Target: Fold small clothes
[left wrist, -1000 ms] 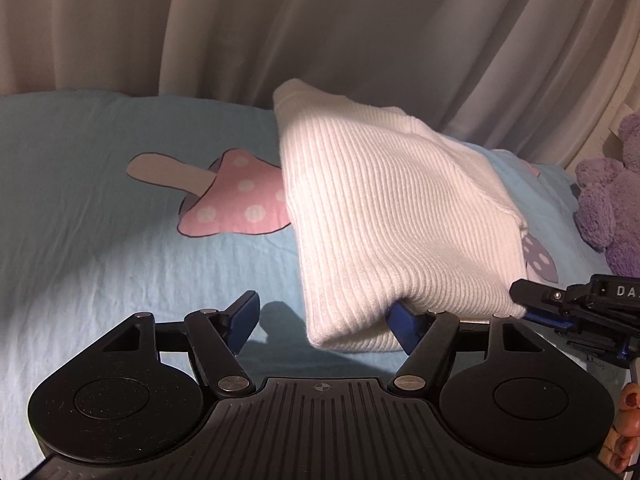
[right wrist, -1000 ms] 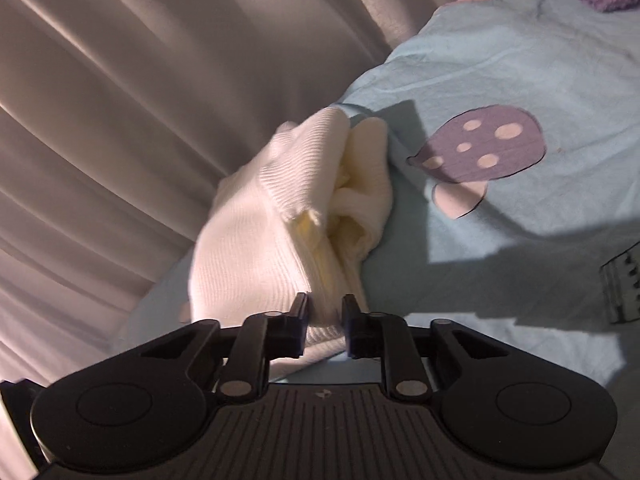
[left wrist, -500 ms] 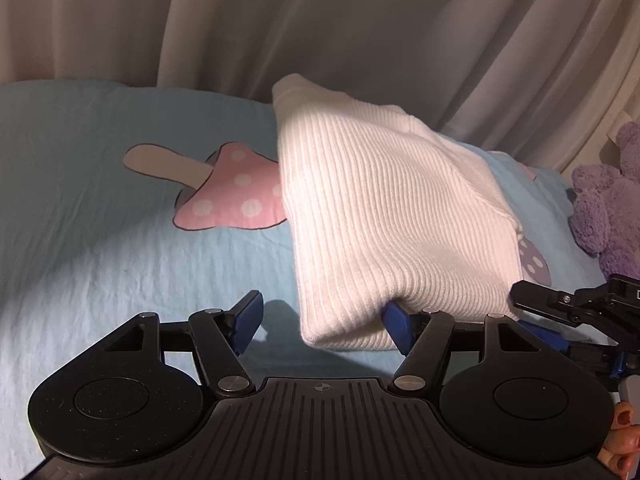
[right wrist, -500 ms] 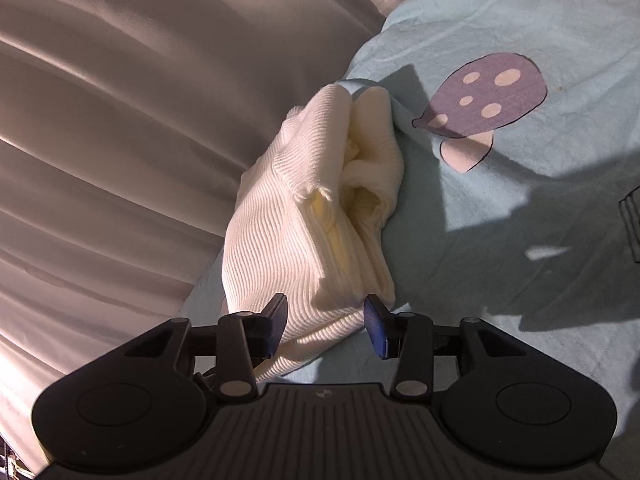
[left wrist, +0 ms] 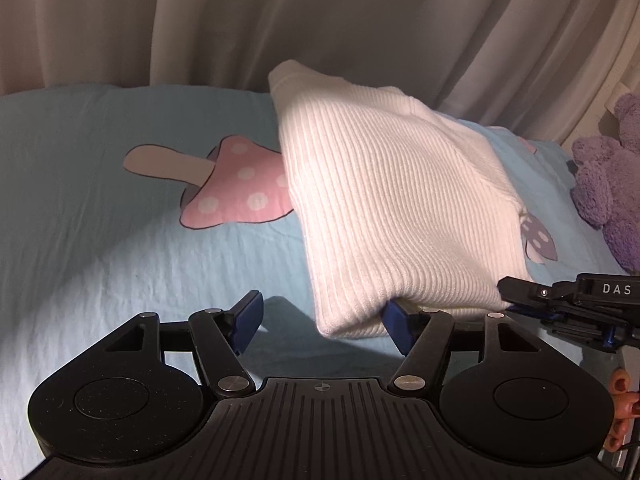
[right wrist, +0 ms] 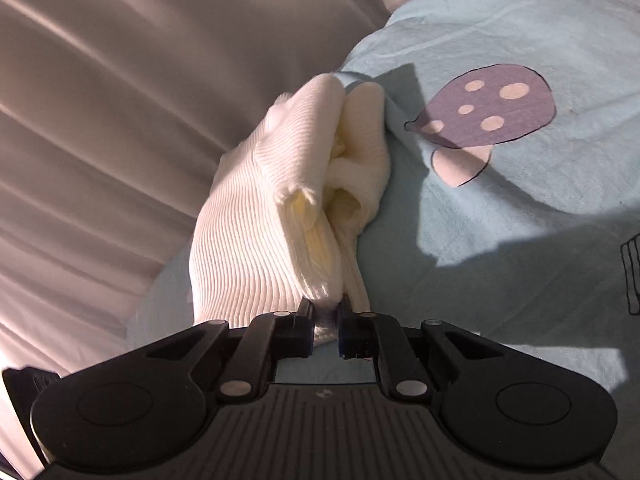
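Note:
A white ribbed knit garment [left wrist: 392, 200] lies folded on the light blue bed sheet [left wrist: 80, 200], its near edge lifted. My left gripper [left wrist: 322, 312] stands open at the near left corner. Its right finger [left wrist: 396, 320] is tucked under the hem and its left finger is free. In the right wrist view the garment [right wrist: 256, 232] shows its layered folds, and my right gripper [right wrist: 325, 316] is closing with its pads pinching the near hem. The right gripper [left wrist: 560, 304] also shows at the garment's right corner in the left wrist view.
Beige curtains [left wrist: 320, 20] hang right behind the bed. A purple plush toy [left wrist: 608, 184] sits at the right. The sheet carries a pink mushroom print [left wrist: 236, 188] left of the garment and a purple one [right wrist: 492, 108] to its right. A person's fingers [left wrist: 620, 400] hold the right gripper.
The right gripper's jaws spread around the garment's hem half a second ago and have come together on it again. The left gripper and the garment have kept their place.

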`<state>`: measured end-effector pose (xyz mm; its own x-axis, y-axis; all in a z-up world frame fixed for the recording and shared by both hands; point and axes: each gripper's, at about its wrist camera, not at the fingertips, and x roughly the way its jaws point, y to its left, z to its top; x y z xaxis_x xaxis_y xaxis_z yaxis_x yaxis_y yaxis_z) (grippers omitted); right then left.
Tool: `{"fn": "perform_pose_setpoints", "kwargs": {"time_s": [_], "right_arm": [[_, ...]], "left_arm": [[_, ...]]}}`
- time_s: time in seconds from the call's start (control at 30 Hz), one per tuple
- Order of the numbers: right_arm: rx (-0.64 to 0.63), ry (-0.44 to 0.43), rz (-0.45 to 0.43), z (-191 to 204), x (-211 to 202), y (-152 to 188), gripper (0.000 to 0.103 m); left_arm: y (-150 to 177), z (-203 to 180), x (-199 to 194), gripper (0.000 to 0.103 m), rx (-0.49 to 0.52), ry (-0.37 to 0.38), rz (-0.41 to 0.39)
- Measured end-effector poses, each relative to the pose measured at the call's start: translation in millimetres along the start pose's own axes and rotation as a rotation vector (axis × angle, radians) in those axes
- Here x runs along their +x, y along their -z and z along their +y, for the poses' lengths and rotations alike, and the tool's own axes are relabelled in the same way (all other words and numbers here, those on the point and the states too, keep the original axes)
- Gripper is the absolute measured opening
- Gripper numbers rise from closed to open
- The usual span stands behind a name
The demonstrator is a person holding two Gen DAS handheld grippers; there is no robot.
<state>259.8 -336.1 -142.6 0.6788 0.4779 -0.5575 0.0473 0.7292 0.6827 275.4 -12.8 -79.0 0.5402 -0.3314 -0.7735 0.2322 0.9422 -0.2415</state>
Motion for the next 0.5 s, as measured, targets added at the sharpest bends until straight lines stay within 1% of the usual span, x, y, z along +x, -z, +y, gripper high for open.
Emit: {"fn": "perform_pose_setpoints", "kwargs": {"time_s": [0.03,0.13,0.33,0.4,0.43,0.47,0.5], "right_arm": [[-0.046,0.022,-0.003,5.2,0.2,-0.2,0.009],[-0.113,0.051,-0.012,11.1,1.3,0.3,0.009],[-0.18,0.071,-0.036,14.6,-1.7,4.1,0.01],[-0.212,0.097,-0.029,16.9,-5.7,2.7,0.01],[-0.23,0.128,-0.029,17.9,-10.0,2.5,0.014],[-0.256,0.192,-0.038,19.6,-14.6,2.3,0.032],[-0.276,0.248,-0.053,19.8,-18.3,1.6,0.039]], "left_arm": [[0.8,-0.4,0.8,0.07,0.005,0.003,0.006],[1.6,-0.6,0.7,0.07,0.019,0.025,0.019],[-2.9,8.5,-12.9,0.071,0.002,0.156,0.028],[-5.9,12.5,-19.9,0.071,-0.018,0.194,0.022],[-8.3,15.5,-25.8,0.071,-0.035,0.223,0.012],[-10.6,18.8,-30.9,0.073,-0.051,0.246,-0.003],[-12.9,22.6,-36.4,0.077,-0.066,0.263,-0.021]]}}
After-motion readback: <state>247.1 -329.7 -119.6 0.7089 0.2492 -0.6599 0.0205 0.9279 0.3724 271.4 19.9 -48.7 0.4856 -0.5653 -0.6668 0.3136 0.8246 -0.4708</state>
